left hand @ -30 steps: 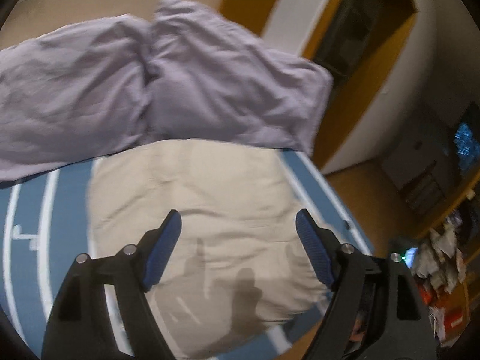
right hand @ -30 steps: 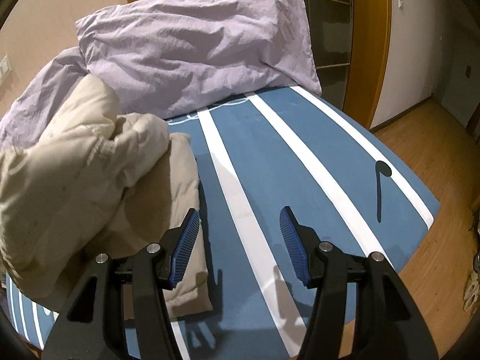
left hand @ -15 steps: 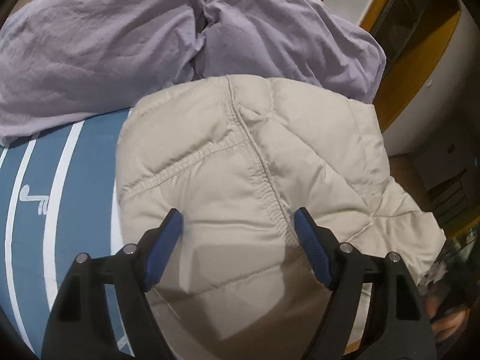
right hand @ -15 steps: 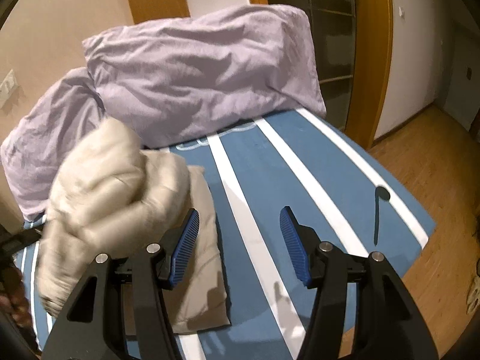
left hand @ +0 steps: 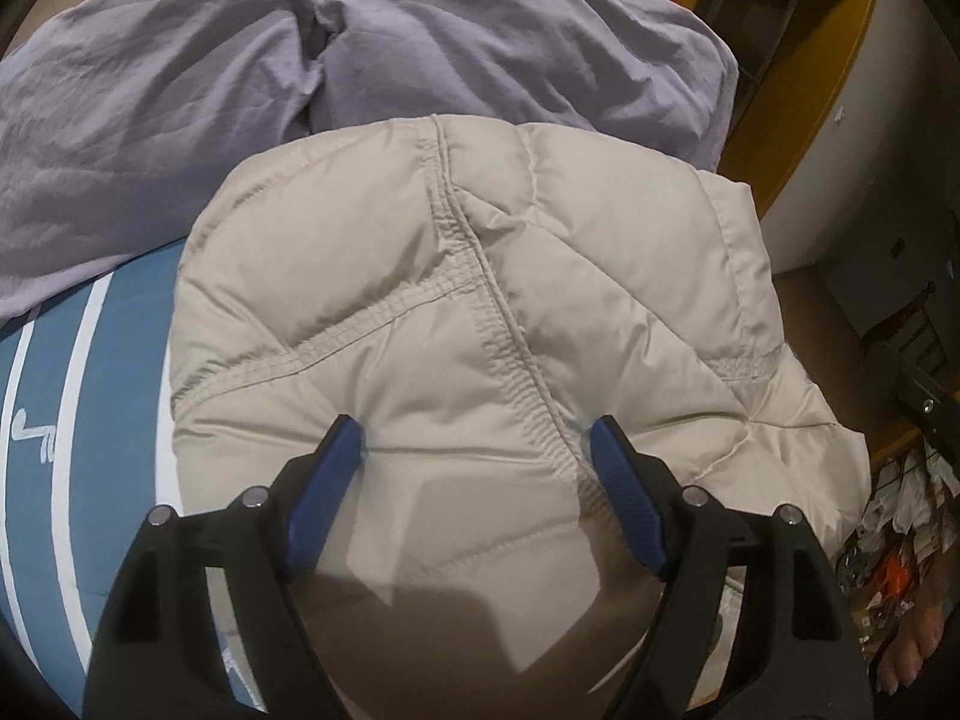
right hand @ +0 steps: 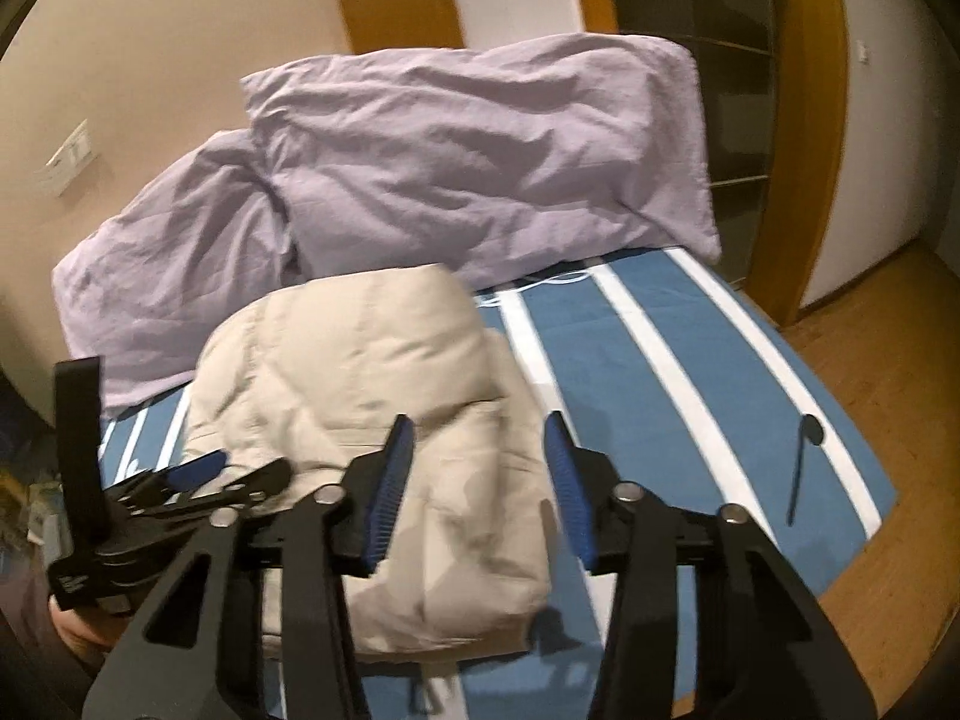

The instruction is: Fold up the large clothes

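A beige quilted puffer jacket point(left hand: 480, 324) lies folded in a thick bundle on the blue striped bed cover point(left hand: 120, 372). My left gripper point(left hand: 474, 444) is open, its blue pads on either side of the jacket's near part, pressing on it. In the right wrist view the jacket point(right hand: 372, 372) lies left of centre on the bed cover point(right hand: 690, 372). My right gripper point(right hand: 480, 438) is open and empty above the jacket's right edge. The left gripper point(right hand: 180, 486) shows at the lower left of that view.
Two lilac pillows point(right hand: 480, 162) lean on the wall at the head of the bed; they also show in the left wrist view point(left hand: 240, 60). A wooden door frame point(right hand: 810, 120) and wood floor point(right hand: 900, 324) lie to the right. Clutter point(left hand: 900, 516) sits on the floor beside the bed.
The jacket's raised part has come down onto the bundle. My left gripper has moved closer over the jacket. My right gripper has swung left, above the jacket's right edge.
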Motion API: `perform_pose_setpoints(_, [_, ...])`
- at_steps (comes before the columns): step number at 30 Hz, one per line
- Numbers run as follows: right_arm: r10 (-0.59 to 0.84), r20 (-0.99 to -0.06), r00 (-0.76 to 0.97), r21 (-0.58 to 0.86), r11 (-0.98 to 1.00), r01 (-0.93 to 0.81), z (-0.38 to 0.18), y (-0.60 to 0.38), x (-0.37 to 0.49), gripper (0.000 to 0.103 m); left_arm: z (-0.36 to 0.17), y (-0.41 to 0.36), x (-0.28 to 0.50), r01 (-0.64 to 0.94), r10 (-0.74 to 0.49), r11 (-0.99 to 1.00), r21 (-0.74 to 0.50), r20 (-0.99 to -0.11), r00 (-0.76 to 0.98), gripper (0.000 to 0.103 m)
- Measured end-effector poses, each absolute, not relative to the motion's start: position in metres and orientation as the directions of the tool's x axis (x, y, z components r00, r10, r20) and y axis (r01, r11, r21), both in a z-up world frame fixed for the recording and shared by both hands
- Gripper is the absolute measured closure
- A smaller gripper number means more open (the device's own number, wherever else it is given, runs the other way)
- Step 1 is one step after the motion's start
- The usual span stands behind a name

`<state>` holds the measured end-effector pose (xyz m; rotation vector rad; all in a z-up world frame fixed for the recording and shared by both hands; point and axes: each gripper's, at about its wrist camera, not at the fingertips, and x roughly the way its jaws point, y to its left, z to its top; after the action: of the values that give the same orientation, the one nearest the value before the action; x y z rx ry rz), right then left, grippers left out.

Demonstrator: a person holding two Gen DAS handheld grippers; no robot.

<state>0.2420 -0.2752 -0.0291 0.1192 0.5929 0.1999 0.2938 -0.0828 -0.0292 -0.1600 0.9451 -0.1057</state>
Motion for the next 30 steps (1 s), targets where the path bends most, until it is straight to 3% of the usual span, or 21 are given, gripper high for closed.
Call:
perform_pose_setpoints(6, [0.237, -0.589, 0.773, 0.141, 0.971, -0.191, -0.046, -0.256, 0.248, 0.072, -0.029, -0.082, 0.297, 0.033, -0.175, 0.981, -0.192, -0.799, 0.576, 0.024])
perform_pose_setpoints(30, [0.174, -0.706, 0.687, 0.107, 0.984, -0.14, -0.128, -0.249, 0.293, 0.074, 0.003, -0.053, 0.292, -0.013, -0.222, 0.954, -0.301, -0.732, 0.644, 0.022])
